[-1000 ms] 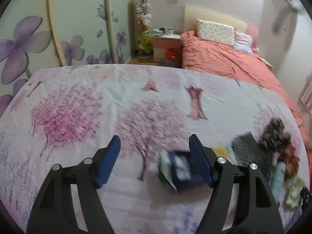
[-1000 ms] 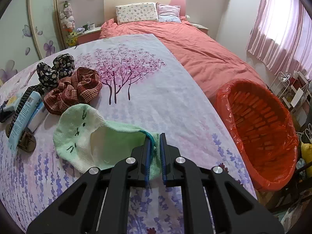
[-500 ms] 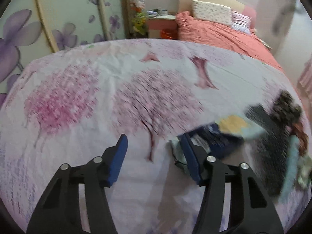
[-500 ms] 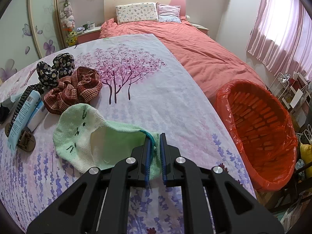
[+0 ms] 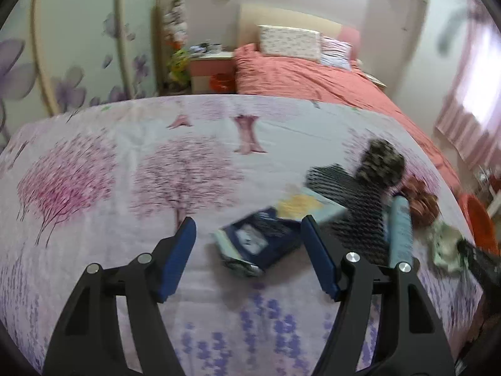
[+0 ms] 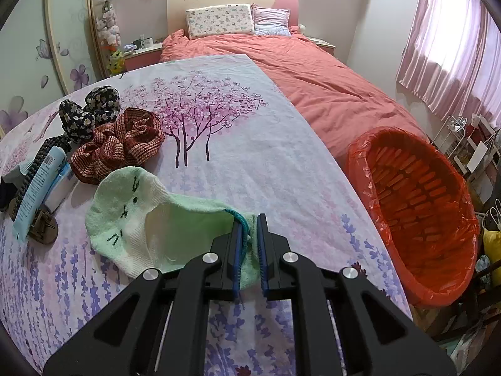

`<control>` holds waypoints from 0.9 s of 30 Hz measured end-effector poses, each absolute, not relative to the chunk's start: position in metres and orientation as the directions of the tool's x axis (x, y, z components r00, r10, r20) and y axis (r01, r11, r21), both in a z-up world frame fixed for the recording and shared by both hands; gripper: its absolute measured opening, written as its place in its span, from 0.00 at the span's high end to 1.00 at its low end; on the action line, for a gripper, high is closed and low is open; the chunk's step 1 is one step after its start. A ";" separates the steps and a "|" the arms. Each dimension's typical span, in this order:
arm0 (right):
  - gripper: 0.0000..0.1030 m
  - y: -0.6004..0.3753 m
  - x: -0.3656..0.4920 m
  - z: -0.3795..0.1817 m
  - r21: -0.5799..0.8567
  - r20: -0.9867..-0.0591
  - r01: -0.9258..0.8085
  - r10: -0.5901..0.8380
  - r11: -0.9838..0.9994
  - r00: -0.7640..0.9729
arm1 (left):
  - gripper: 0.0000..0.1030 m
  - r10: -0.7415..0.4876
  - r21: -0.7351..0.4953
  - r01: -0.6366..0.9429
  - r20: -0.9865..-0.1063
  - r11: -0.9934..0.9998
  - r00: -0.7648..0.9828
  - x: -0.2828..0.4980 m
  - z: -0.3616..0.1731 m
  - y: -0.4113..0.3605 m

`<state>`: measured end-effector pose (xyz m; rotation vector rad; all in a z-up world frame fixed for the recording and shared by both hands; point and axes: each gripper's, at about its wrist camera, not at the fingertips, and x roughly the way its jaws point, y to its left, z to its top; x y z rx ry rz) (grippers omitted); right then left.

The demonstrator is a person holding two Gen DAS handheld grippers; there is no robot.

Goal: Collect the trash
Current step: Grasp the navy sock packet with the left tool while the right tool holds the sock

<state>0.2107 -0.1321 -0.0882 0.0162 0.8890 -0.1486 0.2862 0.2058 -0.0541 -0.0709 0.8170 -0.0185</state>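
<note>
Green sock [image 6: 131, 219]: lying flat on the flowered sheet [image 6: 250, 163], cuff end sitting between the pads of the right tool [image 6: 249, 244].
Right tool: jaws standing almost fully together, pinching the sock's teal-edged cuff.
Dark blue packet [image 5: 260, 244]: lying on the sheet in the left wrist view, blurred, sitting in the gap ahead of the left tool [image 5: 247, 241], nearer its right finger; contact cannot be told.
Left tool: jaws have just been opening and are standing wide apart, pads pressing on nothing.
Nearby clutter: pale blue tube [image 6: 37, 188] resting over a black braided strap [image 6: 31, 172]; red-striped cloth [image 6: 119, 147] lying just beyond the sock; dark flowered cloth [image 6: 90, 112] sitting behind that.
Red basket [image 6: 416, 219]: lined with a red bag, standing off the sheet's right edge, well apart from the sock.
Surroundings: coral bedspread [image 6: 313, 78] stretching beyond the sheet toward the pillows [image 6: 219, 20].
</note>
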 end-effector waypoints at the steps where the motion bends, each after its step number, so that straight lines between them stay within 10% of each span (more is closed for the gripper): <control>1: 0.90 -0.132 0.211 -0.088 -0.048 -0.774 0.136 -0.123 0.990 0.621 | 0.33 -0.040 -0.055 0.000 -0.728 0.998 0.684 0.286 -0.056 0.202; 16: 0.90 -0.132 0.210 -0.088 -0.047 -0.774 0.136 -0.123 0.990 0.621 | 0.76 0.034 -0.003 -0.059 -0.797 0.998 0.603 0.318 -0.082 0.188; 27: 0.90 -0.133 0.210 -0.088 -0.043 -0.775 0.136 -0.119 0.990 0.621 | 0.71 0.059 -0.017 -0.116 -0.780 0.993 0.624 0.318 -0.093 0.193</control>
